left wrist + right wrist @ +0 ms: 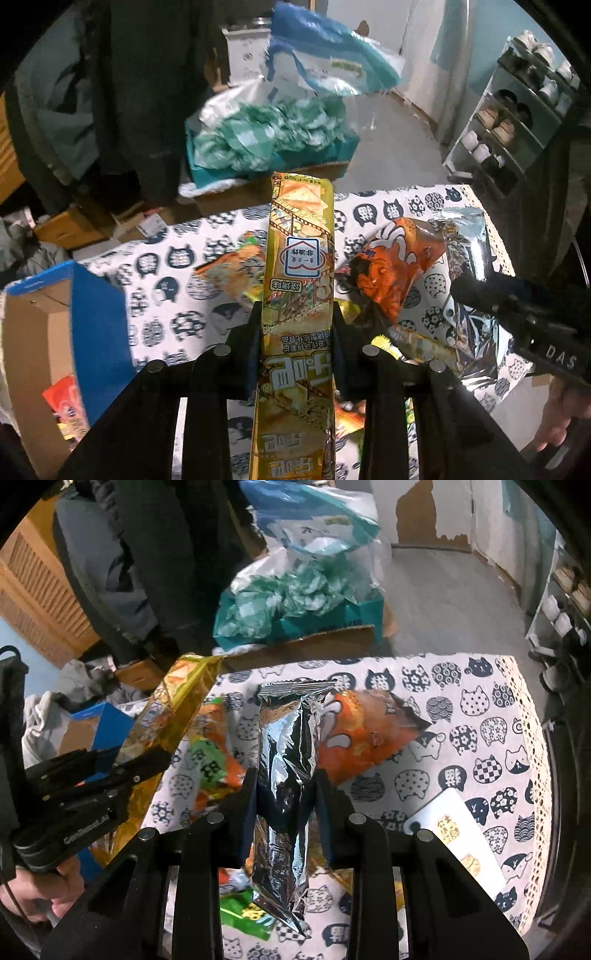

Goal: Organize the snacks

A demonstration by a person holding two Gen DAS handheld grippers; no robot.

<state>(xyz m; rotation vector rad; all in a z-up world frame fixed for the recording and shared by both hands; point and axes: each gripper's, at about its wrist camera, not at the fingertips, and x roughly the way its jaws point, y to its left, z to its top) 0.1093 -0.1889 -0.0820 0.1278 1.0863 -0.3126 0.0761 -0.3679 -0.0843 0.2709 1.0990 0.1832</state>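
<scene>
Jaws of the left gripper (297, 325) pinch a gold snack packet (301, 258), its long axis pointing away, above the tabletop's (480, 686) left edge; the blue cardboard box (92, 314) waits nearest left, while the right gripper (284, 794) clamps a silver pouch (288, 746).

Glossy gold foil packet (297, 295), crinkled silver foil packet (286, 775)

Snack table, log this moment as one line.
left tongs: gripping gold packet | right tongs: gripping silver packet | box: left
</scene>
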